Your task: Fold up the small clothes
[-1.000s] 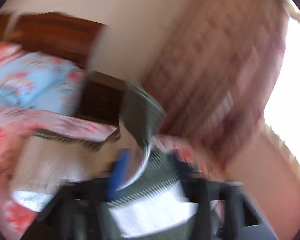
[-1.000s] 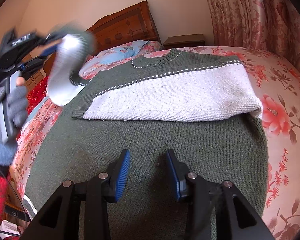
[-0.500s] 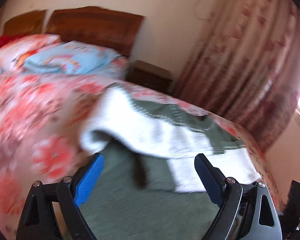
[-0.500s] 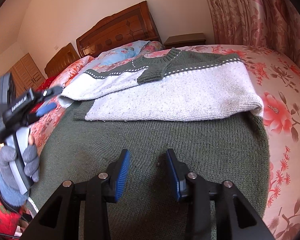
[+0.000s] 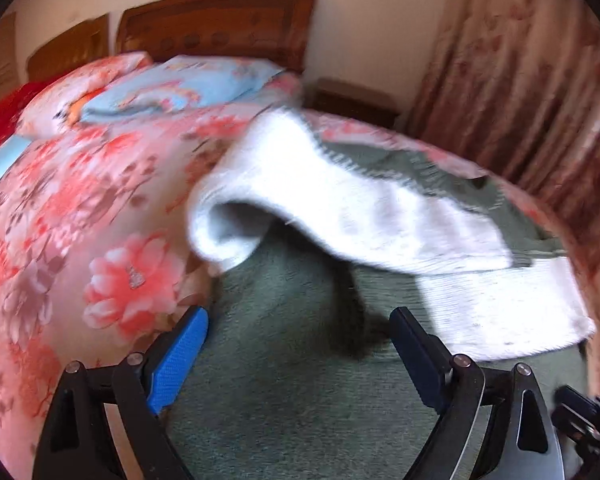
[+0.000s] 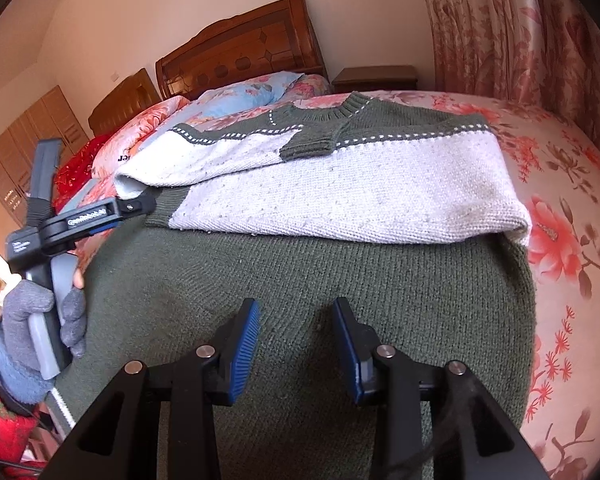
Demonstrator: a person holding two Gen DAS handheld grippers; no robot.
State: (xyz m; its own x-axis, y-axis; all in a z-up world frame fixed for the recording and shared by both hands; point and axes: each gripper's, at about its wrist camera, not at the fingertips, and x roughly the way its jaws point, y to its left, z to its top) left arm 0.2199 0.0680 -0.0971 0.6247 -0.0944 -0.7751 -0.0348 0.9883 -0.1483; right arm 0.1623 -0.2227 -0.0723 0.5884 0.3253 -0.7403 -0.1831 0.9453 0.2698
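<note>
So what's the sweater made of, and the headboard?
The sweater looks like knitted wool or acrylic yarn, soft and matte; ribbed stitches show at the collar. The headboard looks like varnished brown wood, since its carved panels shine.

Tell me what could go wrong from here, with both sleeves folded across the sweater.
1. The left sleeve lies loosely, its outer fold bulging open; it may slide off when the sweater is folded up.
2. The open left tongs are close to that bulge and could snag it.
3. The open right tongs hover over the hem; a shallow pinch may catch one layer only.
</note>
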